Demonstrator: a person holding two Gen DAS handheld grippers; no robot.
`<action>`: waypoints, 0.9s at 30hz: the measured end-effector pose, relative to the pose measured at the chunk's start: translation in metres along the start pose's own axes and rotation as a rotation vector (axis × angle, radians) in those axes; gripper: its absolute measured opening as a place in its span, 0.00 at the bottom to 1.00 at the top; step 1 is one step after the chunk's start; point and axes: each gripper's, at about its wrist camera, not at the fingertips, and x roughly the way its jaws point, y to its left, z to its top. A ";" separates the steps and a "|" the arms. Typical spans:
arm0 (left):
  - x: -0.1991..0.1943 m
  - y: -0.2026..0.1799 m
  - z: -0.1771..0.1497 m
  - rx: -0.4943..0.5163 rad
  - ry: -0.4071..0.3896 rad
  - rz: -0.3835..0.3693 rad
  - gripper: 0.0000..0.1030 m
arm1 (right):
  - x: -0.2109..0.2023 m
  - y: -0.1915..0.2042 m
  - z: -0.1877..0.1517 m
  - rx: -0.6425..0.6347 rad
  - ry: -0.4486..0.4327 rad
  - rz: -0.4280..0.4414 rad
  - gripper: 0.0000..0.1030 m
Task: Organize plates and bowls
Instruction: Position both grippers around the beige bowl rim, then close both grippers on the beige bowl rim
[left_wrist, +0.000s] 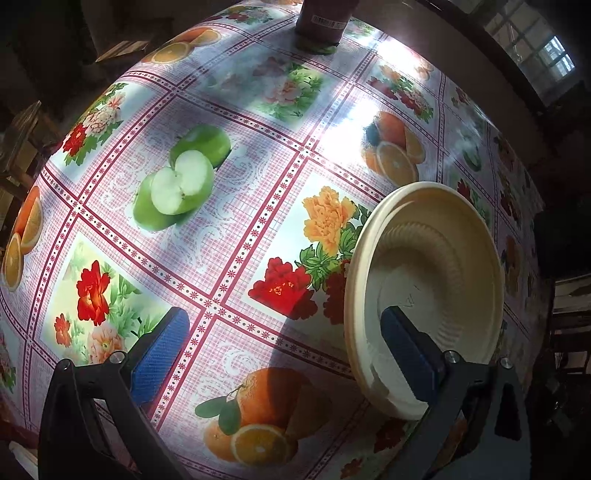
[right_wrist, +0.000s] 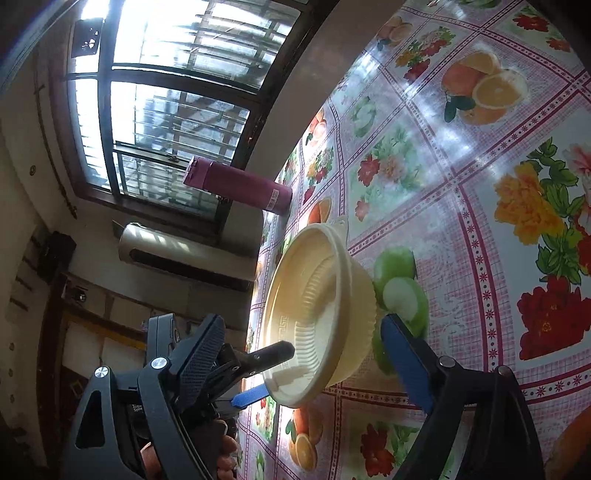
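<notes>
Cream plastic bowl (left_wrist: 424, 288) sits on the fruit-print tablecloth (left_wrist: 229, 221), right of the left gripper (left_wrist: 280, 354), whose jaws stand apart, one pad over the bowl's inside. Right gripper (right_wrist: 295, 354) is spread wide too, bowl between pads, not pinched. Bowl looks light, thin, flexible, slippery; pinch the rim.

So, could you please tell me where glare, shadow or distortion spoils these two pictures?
Left wrist view: window glare whitens the tablecloth beyond the bowl, a dark shadow lies over the printed orange near the bottom, and the fisheye bulges the grid. Right wrist view: the window is blown out, the room below it is dim, and the table looks tipped on its side.
</notes>
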 end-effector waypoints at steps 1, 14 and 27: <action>-0.002 0.002 0.001 -0.005 -0.008 0.007 1.00 | 0.000 0.000 0.000 -0.002 0.001 -0.010 0.85; 0.003 -0.009 -0.002 0.031 0.017 -0.015 0.51 | 0.003 0.003 -0.007 -0.043 -0.022 -0.099 0.53; 0.001 -0.039 -0.007 0.159 0.001 -0.060 0.24 | 0.000 0.011 -0.010 -0.135 -0.076 -0.239 0.08</action>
